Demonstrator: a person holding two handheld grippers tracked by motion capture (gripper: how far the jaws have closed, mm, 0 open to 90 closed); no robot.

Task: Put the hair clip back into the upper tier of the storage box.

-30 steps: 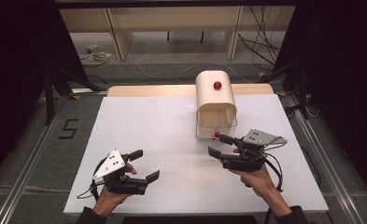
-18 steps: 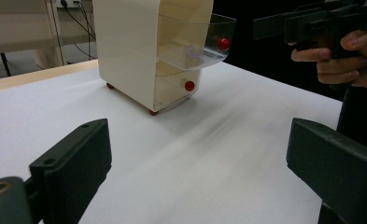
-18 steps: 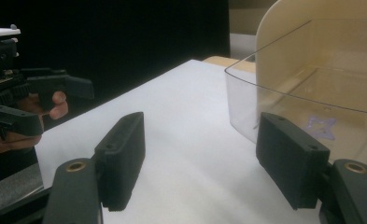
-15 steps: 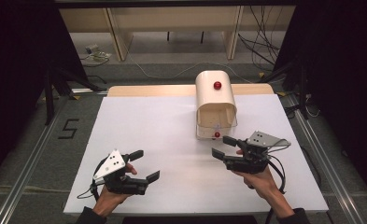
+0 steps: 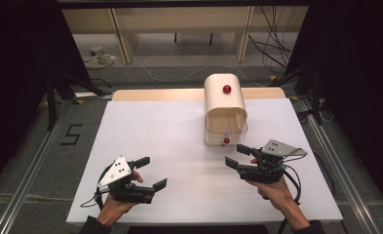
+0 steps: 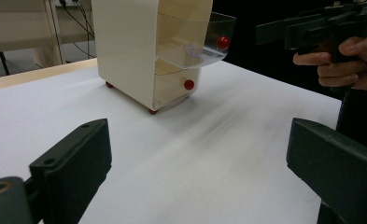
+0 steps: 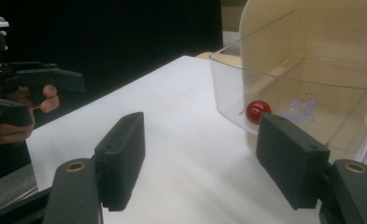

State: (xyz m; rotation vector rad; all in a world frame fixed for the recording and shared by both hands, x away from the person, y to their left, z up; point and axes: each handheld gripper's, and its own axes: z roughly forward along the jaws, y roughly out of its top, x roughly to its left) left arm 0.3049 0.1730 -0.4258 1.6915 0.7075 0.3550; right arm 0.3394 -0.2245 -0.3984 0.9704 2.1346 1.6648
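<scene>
The small cream drawer cabinet [image 5: 224, 105] stands toward the far right of the white table [image 5: 169, 146], its clear upper drawer [image 6: 197, 39] pulled out toward the person, red knob [image 7: 257, 111] forward and easy to catch. The right tool [image 5: 238, 157] sits just in front of that drawer, jaws apart and empty, seemingly lined up with the knob. The left tool [image 5: 150, 173] hangs well apart near the table's front edge, jaws wide, likely just waiting.
</scene>
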